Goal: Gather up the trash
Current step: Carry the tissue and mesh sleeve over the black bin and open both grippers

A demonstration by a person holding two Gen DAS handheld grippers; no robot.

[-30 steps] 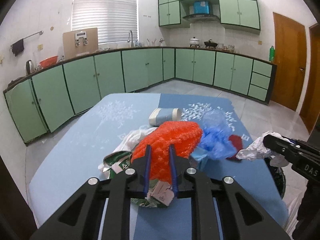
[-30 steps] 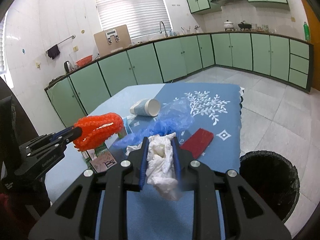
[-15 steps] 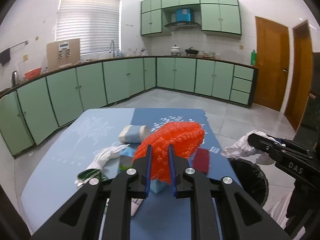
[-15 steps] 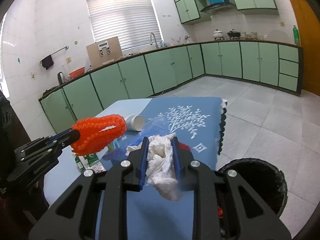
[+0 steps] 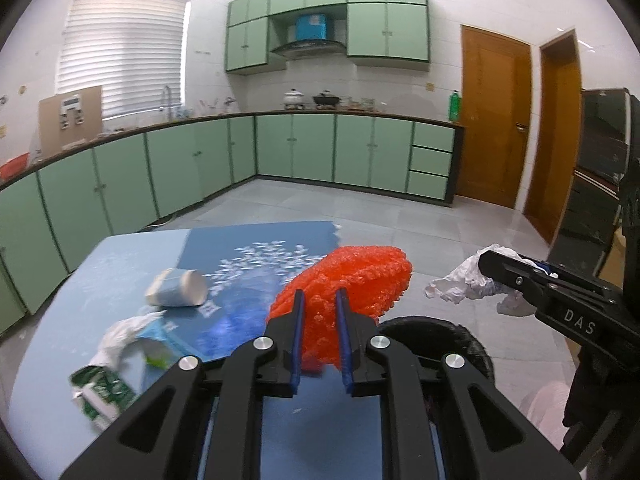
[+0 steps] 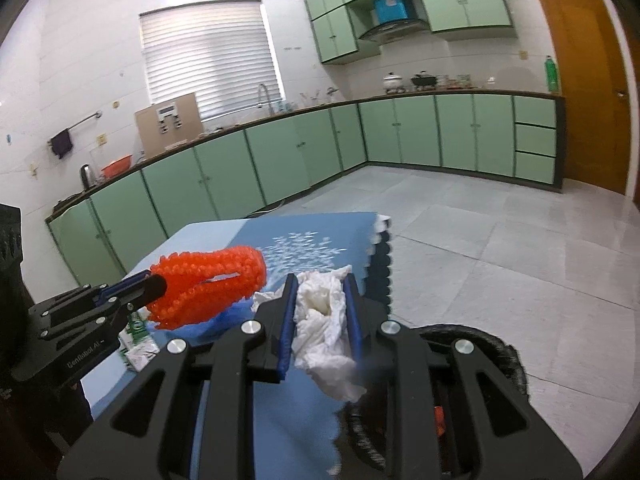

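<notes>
Green base cabinets [image 5: 292, 148] run across mid-frame under a dark counter, with wall cabinets [image 5: 386, 16] at upper centre around a blue box [image 5: 311, 26] above the hood. A blinded window [image 5: 120, 52] fills the upper left. Pots [image 5: 312, 98] and a green bottle [image 5: 454, 106] stand on the counter. Brown doors [image 5: 496, 120] stand at right. Grey floor tiles [image 6: 500, 248] cover the lower right.

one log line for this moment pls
left gripper: shut on orange mesh | right gripper: shut on white tissue | both near black bin | cup on table
</notes>
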